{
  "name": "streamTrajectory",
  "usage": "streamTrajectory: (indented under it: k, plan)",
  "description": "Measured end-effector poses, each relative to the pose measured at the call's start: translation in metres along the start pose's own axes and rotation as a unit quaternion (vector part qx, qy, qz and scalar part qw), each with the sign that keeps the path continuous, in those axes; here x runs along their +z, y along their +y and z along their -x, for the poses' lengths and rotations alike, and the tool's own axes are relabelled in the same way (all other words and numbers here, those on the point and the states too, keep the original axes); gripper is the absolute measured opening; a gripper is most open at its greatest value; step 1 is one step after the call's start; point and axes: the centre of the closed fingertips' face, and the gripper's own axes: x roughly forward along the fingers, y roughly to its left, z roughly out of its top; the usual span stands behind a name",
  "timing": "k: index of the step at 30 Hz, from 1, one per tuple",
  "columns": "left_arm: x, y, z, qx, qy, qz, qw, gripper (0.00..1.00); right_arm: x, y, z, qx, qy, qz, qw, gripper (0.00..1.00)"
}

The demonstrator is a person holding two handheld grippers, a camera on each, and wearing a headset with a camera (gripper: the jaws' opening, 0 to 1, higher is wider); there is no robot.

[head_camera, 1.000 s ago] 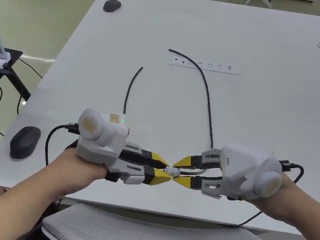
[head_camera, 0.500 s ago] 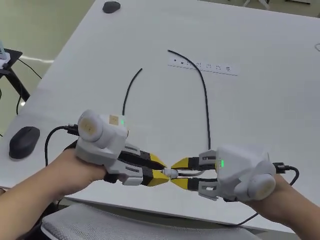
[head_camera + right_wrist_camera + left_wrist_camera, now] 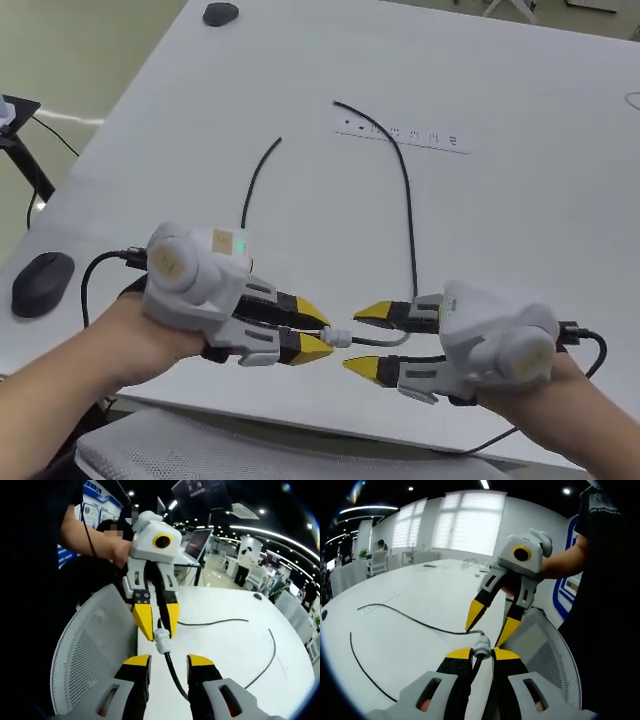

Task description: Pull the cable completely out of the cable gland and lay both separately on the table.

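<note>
Bright even overhead light, soft shadows; gripper views fisheye-warped at edges.

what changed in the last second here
The right gripper opened its jaws wide, let go of the cable and backed slightly away from the cable gland. The left gripper stays shut on the gland, with the cable still in it. The table is unchanged.

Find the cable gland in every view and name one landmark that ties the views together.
Head view: cable gland low centre, at the tips of the left gripper.
Left gripper view: cable gland low centre, between that view's own yellow fingers.
Right gripper view: cable gland at centre, just below the left gripper's fingers.
Shared landmark: mesh chair back.
</note>
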Motion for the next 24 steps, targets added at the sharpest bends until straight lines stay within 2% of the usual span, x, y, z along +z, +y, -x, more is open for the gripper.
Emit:
streamTrajectory:
  k: [5,13,17,20,24]
  plan:
    - [0.005,0.003,0.001,0.007,-0.005,-0.008,0.9999,0.15,0.002,-0.010,0.004,-0.039,0.002,0.009,0.9992,0.23]
    - [0.016,0.014,0.006,0.015,-0.008,-0.010,0.9998,0.15,0.002,-0.017,0.002,-0.082,0.014,0.022,0.9963,0.19]
    - [0.018,0.017,0.006,0.017,-0.009,-0.009,0.9998,0.15,0.006,-0.020,0.002,-0.097,0.014,0.020,0.9950,0.16]
    - [0.019,0.018,0.006,0.020,-0.008,-0.018,0.9996,0.15,0.008,-0.023,0.004,-0.109,0.018,0.048,0.9927,0.10]
    - [0.020,0.016,0.006,0.017,-0.006,-0.019,0.9997,0.15,0.012,-0.024,0.004,-0.108,0.015,0.048,0.9929,0.07]
